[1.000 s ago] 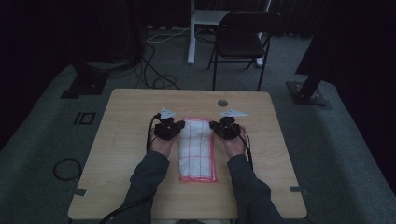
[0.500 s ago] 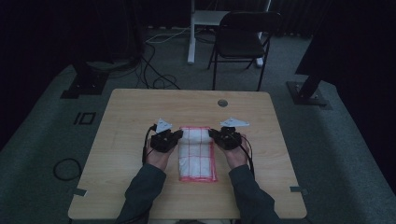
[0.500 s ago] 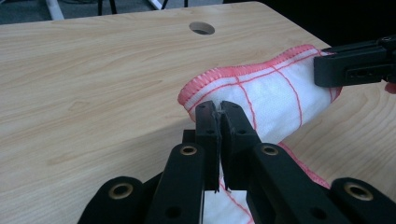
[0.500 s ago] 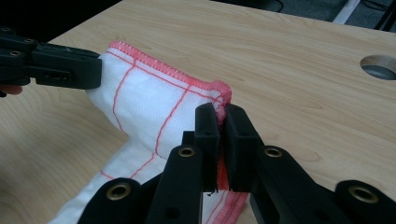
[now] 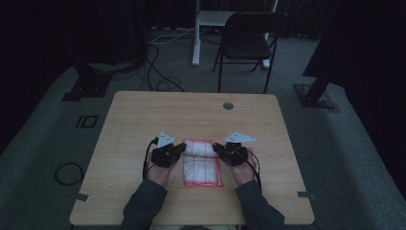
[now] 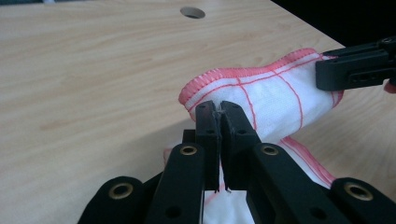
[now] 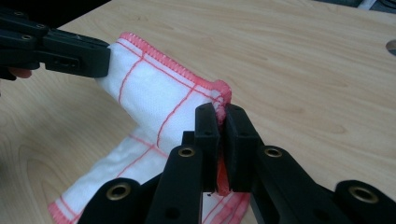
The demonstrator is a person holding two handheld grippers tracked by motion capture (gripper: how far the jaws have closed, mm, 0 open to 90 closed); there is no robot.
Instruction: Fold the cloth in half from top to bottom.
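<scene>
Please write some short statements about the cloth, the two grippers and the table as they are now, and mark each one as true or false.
1. The left gripper is shut on a corner of the white cloth with red grid lines and red hem. True.
2. The right gripper is open and hangs above the cloth. False: it is shut on the cloth's red hem.
3. The far edge of the cloth is lifted off the light wooden table and curls toward the person. True.
4. The whole cloth hangs in the air. False: its near part lies flat on the table.
5. A round hole sits in the table's far part. True.
6. A blue mug stands beside the cloth. False: no mug is on the table.
</scene>
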